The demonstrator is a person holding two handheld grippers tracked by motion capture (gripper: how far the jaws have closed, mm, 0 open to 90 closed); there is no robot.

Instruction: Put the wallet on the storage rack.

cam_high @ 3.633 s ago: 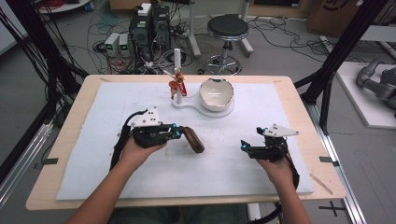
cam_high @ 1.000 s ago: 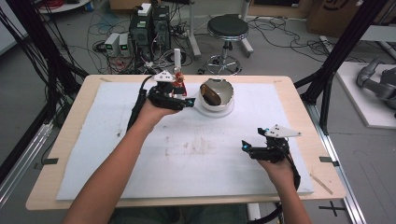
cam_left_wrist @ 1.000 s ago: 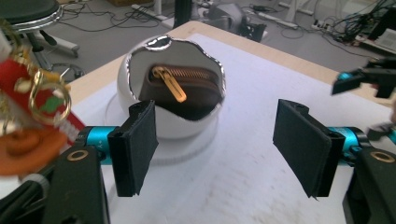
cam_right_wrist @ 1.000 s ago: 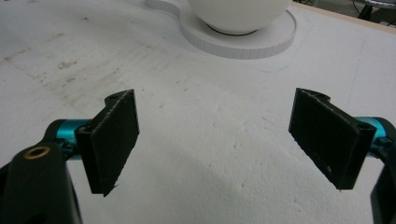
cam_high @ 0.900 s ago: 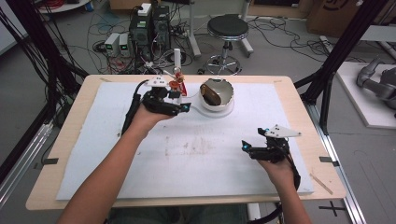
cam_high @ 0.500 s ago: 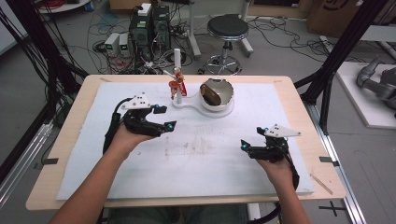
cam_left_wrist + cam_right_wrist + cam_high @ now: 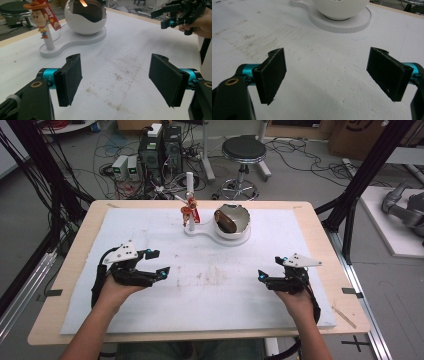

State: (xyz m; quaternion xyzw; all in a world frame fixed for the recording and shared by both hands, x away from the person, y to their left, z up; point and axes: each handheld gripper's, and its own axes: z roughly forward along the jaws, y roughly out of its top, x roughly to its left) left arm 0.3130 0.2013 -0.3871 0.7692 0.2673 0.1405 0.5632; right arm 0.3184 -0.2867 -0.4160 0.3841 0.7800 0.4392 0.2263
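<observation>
A white rounded bowl (image 7: 244,224) stands on a white base (image 7: 202,231) at the far middle of the mat, with a brown lump (image 7: 229,223) lying inside it. A thin post on the same base carries a small cowboy figure (image 7: 189,210). My left gripper (image 7: 162,261) hovers over the mat's left side, well short of the bowl, jaws wide open with nothing between them. In the left gripper view (image 7: 116,80) the bowl (image 7: 85,23) and figure (image 7: 41,17) lie ahead. My right gripper (image 7: 265,272) rests at the right, open and empty (image 7: 327,75), with the bowl (image 7: 339,7) ahead of it.
A white foam mat (image 7: 215,290) covers the wooden table (image 7: 320,225), with faint brown smudges at its middle. A black frame post (image 7: 350,215) stands off the right edge. A stool and computer gear sit on the floor beyond the table.
My left hand has drawn back from the bowl toward the near left and sunk a little, its jaws empty. The brown lump stays in the bowl. The right hand has kept still.
</observation>
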